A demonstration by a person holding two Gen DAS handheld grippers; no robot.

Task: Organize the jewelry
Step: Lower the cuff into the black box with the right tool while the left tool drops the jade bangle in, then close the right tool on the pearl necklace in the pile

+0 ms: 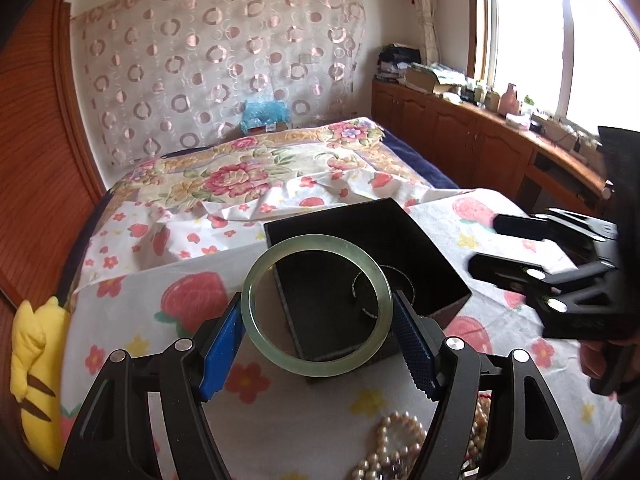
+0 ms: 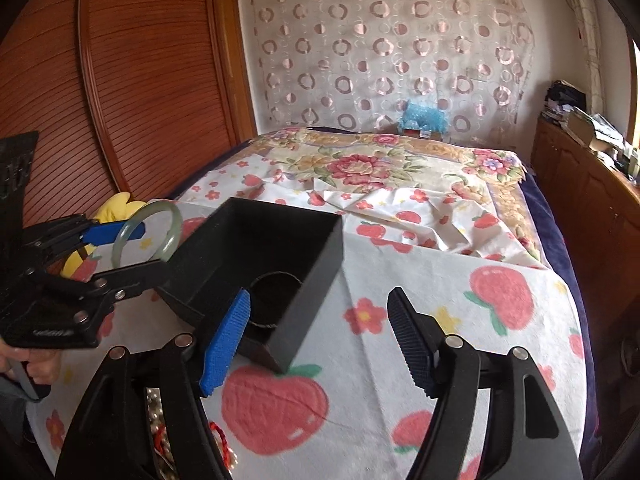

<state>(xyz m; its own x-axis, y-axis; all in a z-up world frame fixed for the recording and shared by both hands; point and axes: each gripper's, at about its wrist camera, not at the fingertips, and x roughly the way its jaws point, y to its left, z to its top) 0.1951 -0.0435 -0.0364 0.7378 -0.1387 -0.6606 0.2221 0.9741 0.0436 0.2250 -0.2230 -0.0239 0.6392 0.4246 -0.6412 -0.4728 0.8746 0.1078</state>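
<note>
My left gripper (image 1: 318, 322) is shut on a pale green jade bangle (image 1: 256, 336), holding it above the near edge of an open black box (image 1: 432, 256) on the bed. A dark bracelet (image 1: 366, 292) lies inside the box. In the right wrist view the left gripper (image 2: 132, 250) holds the bangle (image 2: 124, 236) to the left of the box (image 2: 320, 256). My right gripper (image 2: 318, 340) is open and empty, near the box's front right corner; it also shows in the left wrist view (image 1: 486, 244). A pearl necklace (image 1: 394, 440) lies below the left gripper.
The bed has a strawberry and flower sheet (image 2: 460, 312). A yellow plush toy (image 1: 34, 372) lies at the left edge. A red cord (image 2: 224, 444) lies near the right gripper. A wooden cabinet (image 1: 460, 132) with clutter stands to the right, and a wooden wardrobe (image 2: 132, 80) to the left.
</note>
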